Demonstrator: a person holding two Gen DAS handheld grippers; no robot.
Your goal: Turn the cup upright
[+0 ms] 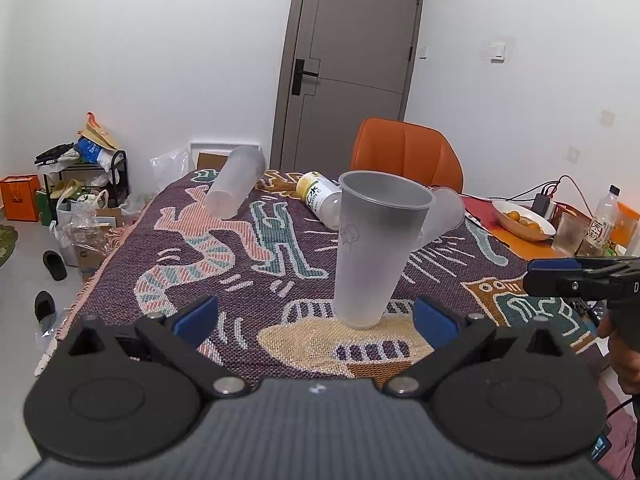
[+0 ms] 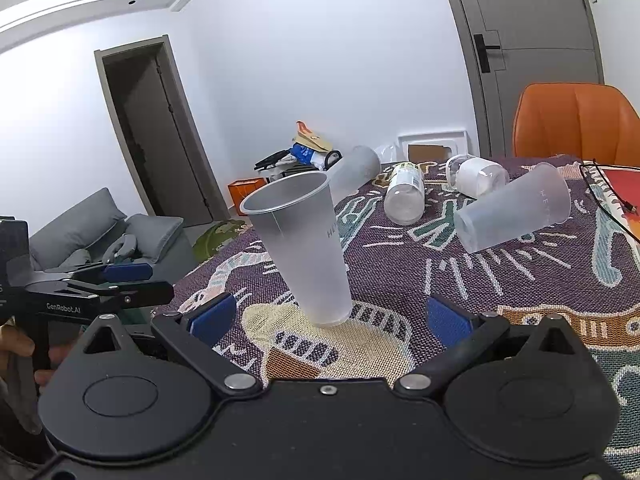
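Observation:
A frosted plastic cup [image 1: 372, 248] stands upright, mouth up, on the patterned tablecloth [image 1: 240, 272]. It also shows in the right wrist view [image 2: 308, 248]. My left gripper [image 1: 316, 318] is open and empty, its blue pads on either side just short of the cup's base. My right gripper [image 2: 330, 316] is open and empty, just short of the same cup. Each gripper shows from the side in the other's view, the right one [image 1: 560, 272] and the left one [image 2: 132, 276]. A second frosted cup [image 2: 516, 208] lies on its side to the right, and a third [image 1: 236, 188] lies at the far left.
A clear bottle with a yellow label [image 1: 320, 198] and a small jar [image 2: 476, 176] lie on the cloth at the back. An orange chair [image 1: 408, 152] stands behind the table. A bowl of oranges [image 1: 522, 218], a glass, a bottle and cables are at the right.

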